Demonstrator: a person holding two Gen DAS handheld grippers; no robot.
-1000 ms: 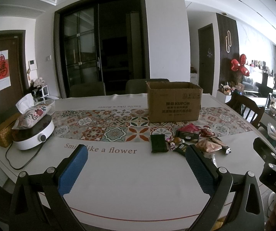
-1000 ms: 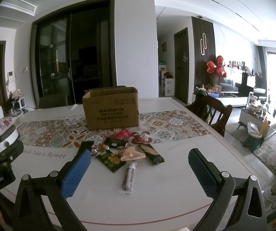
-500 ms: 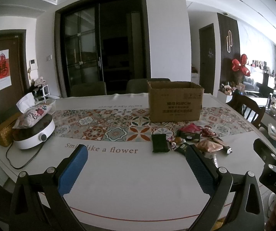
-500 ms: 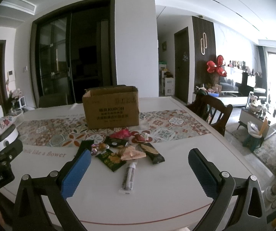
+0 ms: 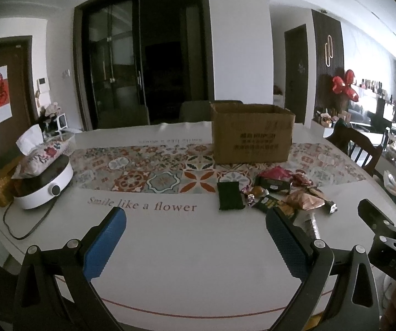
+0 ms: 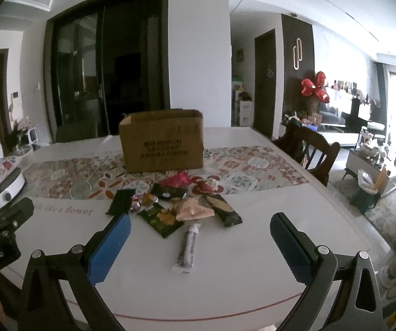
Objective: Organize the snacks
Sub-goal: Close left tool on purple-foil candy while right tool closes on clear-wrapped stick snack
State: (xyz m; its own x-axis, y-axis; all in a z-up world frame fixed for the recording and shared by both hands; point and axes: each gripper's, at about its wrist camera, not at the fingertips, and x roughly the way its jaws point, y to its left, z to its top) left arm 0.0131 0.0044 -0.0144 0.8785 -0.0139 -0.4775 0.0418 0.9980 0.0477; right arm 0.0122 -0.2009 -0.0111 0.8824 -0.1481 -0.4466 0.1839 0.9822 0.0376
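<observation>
A heap of snack packets (image 6: 181, 201) lies on the white table in front of an open cardboard box (image 6: 161, 143). A long clear tube packet (image 6: 187, 244) lies nearest, between my right gripper's fingers in view. My right gripper (image 6: 199, 244) is open and empty above the table's near edge. My left gripper (image 5: 195, 237) is open and empty, left of the heap (image 5: 275, 193). A dark green packet (image 5: 229, 195) lies at the heap's left side. The box (image 5: 251, 133) stands behind on the patterned runner.
A white round cooker (image 5: 42, 180) with a floral tissue pouch on it stands at the table's left, its cord trailing forward. A wooden chair (image 6: 311, 149) stands at the right side. Dark chairs stand behind the table.
Both grippers have drifted slightly; the view has barely shifted. Nothing on the table has moved.
</observation>
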